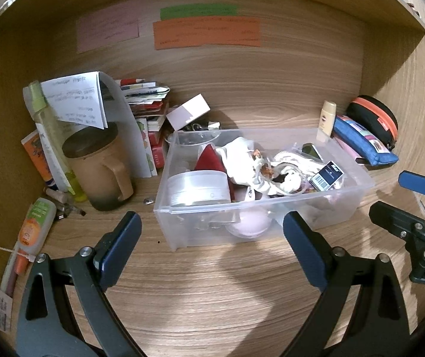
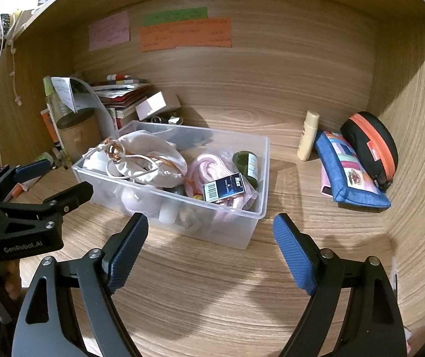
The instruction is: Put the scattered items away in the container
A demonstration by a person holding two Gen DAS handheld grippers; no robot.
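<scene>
Wood grain: the surface (image 1: 212,282) and the walls of the alcove around it are the same light brown board.
Far left clutter: a brown lidded mug (image 1: 99,166) stands near the left wall, with a tall yellow-green spray bottle (image 1: 48,136) and a folded handwritten sheet (image 1: 75,101) just behind it, and a small glue bottle (image 1: 35,226) lying nearer.
Book stack: a leaning pile of booklets (image 1: 147,110) sits behind the mug, with a small white box (image 1: 187,111) tilted against its right side.
Left tool: the left tool (image 1: 209,244) hovers low over the bare surface, its blue pads apart and nothing between them, just near of the container.
Container: the clear plastic container (image 2: 251,217) sits in the middle of the surface, already holding a white drawstring pouch (image 2: 141,154), a round white tub (image 1: 197,187), a red cone-shaped item (image 1: 209,160), pink cord (image 2: 209,163), a dark green jar (image 2: 246,163) and a small dark blue barcoded box (image 2: 224,189).
Right tool: the right tool (image 2: 211,238) is also spread wide and empty, near the container's front right corner.
Still outside, right: a cream bottle (image 2: 309,136) stands upright against the far wall; just beside it lies a blue pencil case (image 2: 349,175), with a black pouch with an orange zip (image 2: 373,145) leaning behind that in the far right corner.
</scene>
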